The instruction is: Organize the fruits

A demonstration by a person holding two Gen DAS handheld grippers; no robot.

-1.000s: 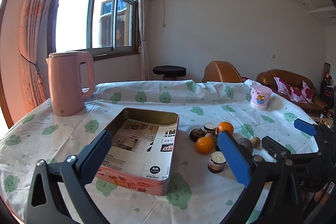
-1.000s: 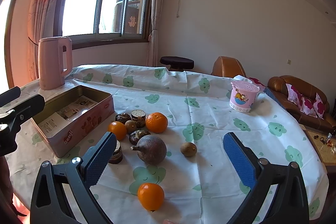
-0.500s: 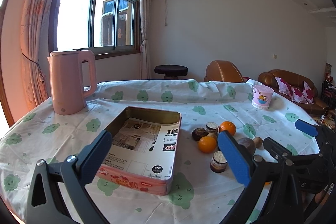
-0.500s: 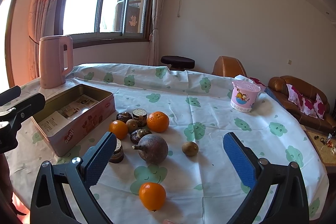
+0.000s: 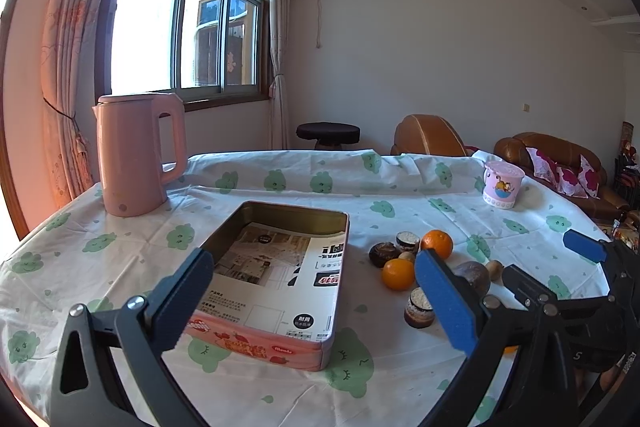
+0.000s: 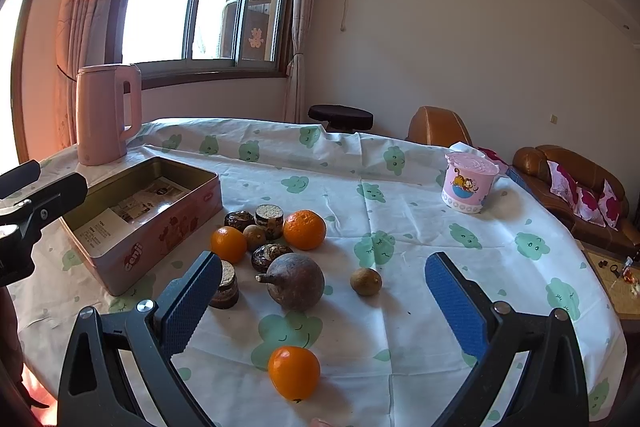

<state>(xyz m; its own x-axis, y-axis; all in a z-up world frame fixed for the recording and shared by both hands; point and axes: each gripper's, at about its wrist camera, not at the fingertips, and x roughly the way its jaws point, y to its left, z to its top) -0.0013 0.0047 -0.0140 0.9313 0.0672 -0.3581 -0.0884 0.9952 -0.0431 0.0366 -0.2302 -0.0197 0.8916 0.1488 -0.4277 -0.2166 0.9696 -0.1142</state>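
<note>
An open pink tin (image 5: 332, 331) lined with printed paper lies on the tablecloth, directly ahead of my left gripper (image 5: 316, 271), which is open and holds nothing. To the tin's right is a cluster of fruit: two oranges (image 6: 305, 229) (image 6: 228, 244), a big brown round fruit (image 6: 296, 281), a small brown fruit (image 6: 365, 281) and several small dark round pieces (image 6: 269, 217). A third orange (image 6: 294, 372) lies alone nearest me. My right gripper (image 6: 323, 267) hangs open above this fruit, touching none of it. The tin (image 6: 160, 243) stands left of it.
A pink kettle (image 5: 136, 155) stands at the table's far left. At the far right is a pink cartoon cup (image 6: 468, 183). The left gripper (image 6: 56, 177) shows at the left edge of the right wrist view. A stool and brown sofas stand beyond the table.
Both grippers have only drifted slightly and stay open. Nothing on the table has moved.
</note>
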